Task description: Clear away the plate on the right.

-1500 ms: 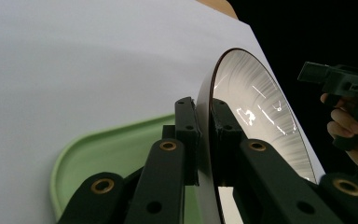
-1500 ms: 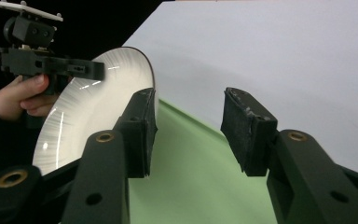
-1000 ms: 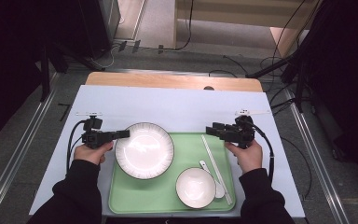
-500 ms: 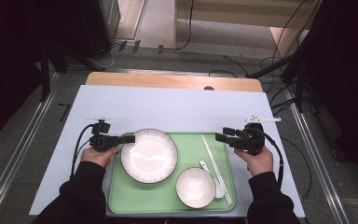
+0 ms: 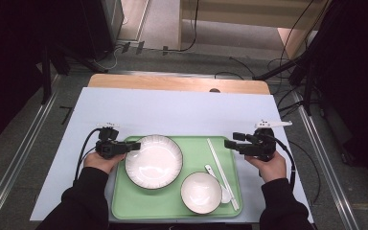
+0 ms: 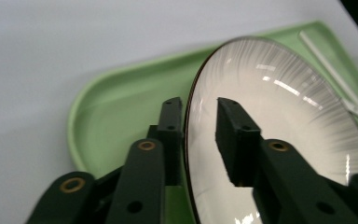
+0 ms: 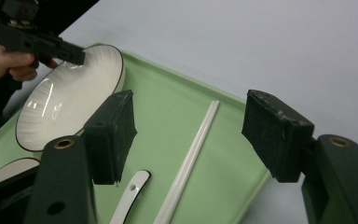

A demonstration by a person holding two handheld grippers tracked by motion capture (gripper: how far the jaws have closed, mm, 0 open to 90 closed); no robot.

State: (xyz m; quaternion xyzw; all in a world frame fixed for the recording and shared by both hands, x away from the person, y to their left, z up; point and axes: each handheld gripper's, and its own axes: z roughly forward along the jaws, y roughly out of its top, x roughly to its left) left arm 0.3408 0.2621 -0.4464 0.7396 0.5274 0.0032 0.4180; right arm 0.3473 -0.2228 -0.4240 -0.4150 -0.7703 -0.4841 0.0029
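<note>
Resting on one green tray [image 5: 191, 201] are counted one plate [image 5: 153, 160], one bowl [image 5: 201, 192], one spoon [image 5: 219, 184] and a chopstick pair [image 5: 220, 167]. The plate's rim is straddled by the left hand-held gripper [image 5: 133, 146], its jaws just opened and off it. The right hand-held gripper [image 5: 229, 143] is held open, nothing between.

1. From the high view, my worktop [image 5: 172, 112] is evenly and brightly lit from above, while the room around it falls into near black on both sides.
2. Shadows on the worktop are faint and soft, with no hard edges.
3. The plate [image 6: 279, 121] carries bright streaks of glare in my left gripper view, and a softer sheen in the right one.
4. My own fingers [image 6: 235, 135] sit close to the lens and look soft and dark, with little detail.
5. The high view is grainy, slightly blurred, and its straight rails bow a little toward the edges.
</note>
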